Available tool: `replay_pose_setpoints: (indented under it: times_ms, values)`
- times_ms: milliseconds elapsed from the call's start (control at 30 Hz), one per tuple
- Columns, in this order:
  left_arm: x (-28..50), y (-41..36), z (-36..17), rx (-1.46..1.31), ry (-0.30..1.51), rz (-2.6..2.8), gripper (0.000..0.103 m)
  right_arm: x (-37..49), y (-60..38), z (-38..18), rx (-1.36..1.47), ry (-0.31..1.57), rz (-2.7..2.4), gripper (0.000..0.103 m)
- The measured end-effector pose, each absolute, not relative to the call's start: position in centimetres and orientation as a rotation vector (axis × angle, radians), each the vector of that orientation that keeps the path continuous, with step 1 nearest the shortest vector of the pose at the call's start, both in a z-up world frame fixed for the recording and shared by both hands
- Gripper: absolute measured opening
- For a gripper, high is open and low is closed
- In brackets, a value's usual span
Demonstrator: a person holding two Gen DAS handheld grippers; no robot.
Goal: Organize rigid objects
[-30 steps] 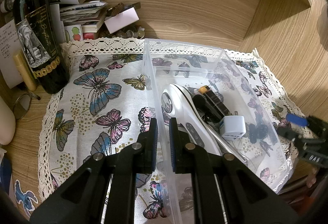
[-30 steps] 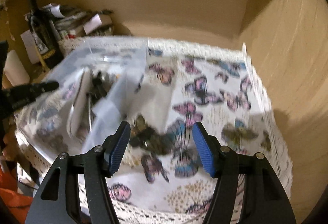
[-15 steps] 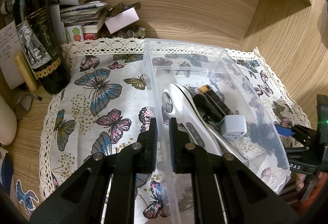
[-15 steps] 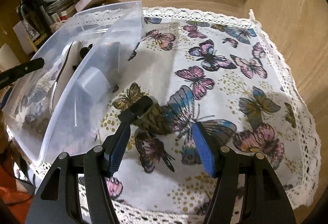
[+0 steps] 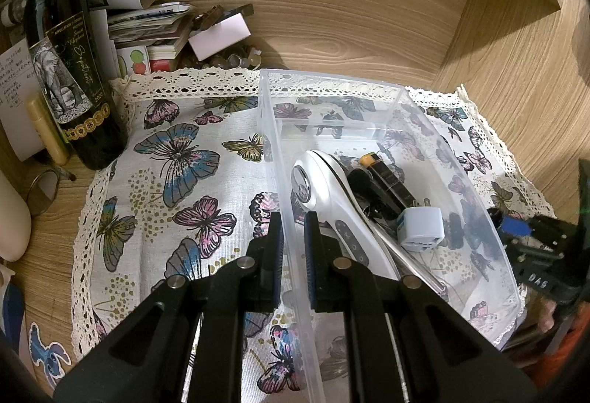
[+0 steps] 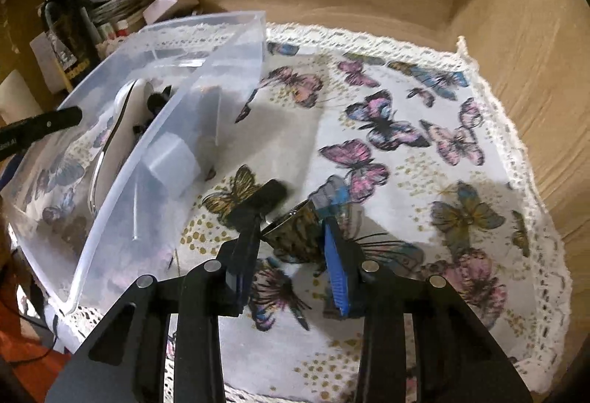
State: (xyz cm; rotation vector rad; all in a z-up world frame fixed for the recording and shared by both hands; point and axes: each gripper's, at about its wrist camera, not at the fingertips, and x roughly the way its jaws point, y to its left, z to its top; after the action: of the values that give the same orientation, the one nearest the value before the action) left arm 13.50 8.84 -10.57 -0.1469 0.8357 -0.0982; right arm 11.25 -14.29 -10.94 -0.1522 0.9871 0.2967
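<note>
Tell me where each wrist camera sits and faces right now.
Left wrist: behind the left gripper, jaws shut on the clear bin wall; right gripper visible far right.
Right wrist: behind the right gripper, jaws astride a dark patterned object on the butterfly cloth.
Shared: bin, cloth, white adapter.

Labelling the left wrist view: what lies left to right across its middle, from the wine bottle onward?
wine bottle → butterfly cloth → left gripper clamped on the clear bin wall → white handheld device → black cylinder → white cube adapter → right gripper
</note>
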Motion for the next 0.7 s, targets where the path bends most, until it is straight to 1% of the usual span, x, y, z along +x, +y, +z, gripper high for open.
replay_pose_setpoints:
  times_ms: [300,700]
  values:
    - [13.5,8.8,-10.6,-0.149,0.836,-0.098,0.010,11.2,-14.2,-7.2,-0.157,0.878,0.294,0.032]
    - [13.5,8.9,-10.6,-0.147,0.835,-0.098,0.010,12.8,-9.9,-4.3,-0.199,0.777,0.418,0.032]
